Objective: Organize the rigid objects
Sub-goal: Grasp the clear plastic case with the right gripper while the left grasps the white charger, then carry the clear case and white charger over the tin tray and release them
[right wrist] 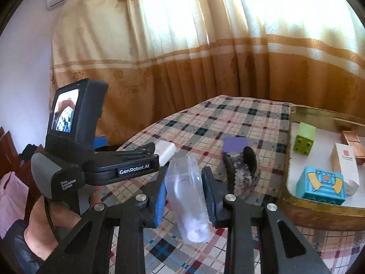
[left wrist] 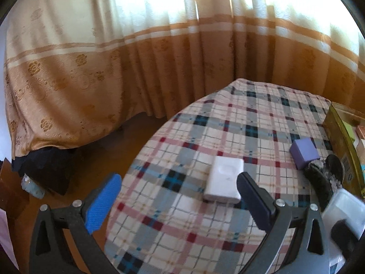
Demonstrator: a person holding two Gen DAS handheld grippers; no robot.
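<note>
My right gripper [right wrist: 186, 183] is shut on a clear plastic case [right wrist: 187, 196] and holds it above the plaid tablecloth [right wrist: 239, 123]. My left gripper [left wrist: 179, 187] is open and empty, hovering near a flat white box [left wrist: 224, 183] that lies by its right finger. A purple block [left wrist: 304, 151] lies further right; it also shows in the right wrist view [right wrist: 235, 144]. A dark geode-like stone [right wrist: 243, 171] sits beside the purple block. The gold-rimmed tray [right wrist: 319, 207] at the right holds a green brick [right wrist: 304, 138], a blue brick [right wrist: 322, 186], a white carton [right wrist: 344, 163] and a copper box [right wrist: 352, 142].
A beige and orange curtain [left wrist: 159, 52] hangs behind the table. The table edge drops to a wooden floor [left wrist: 100, 146] on the left. The left gripper's body [right wrist: 91, 159] and the hand holding it fill the left of the right wrist view.
</note>
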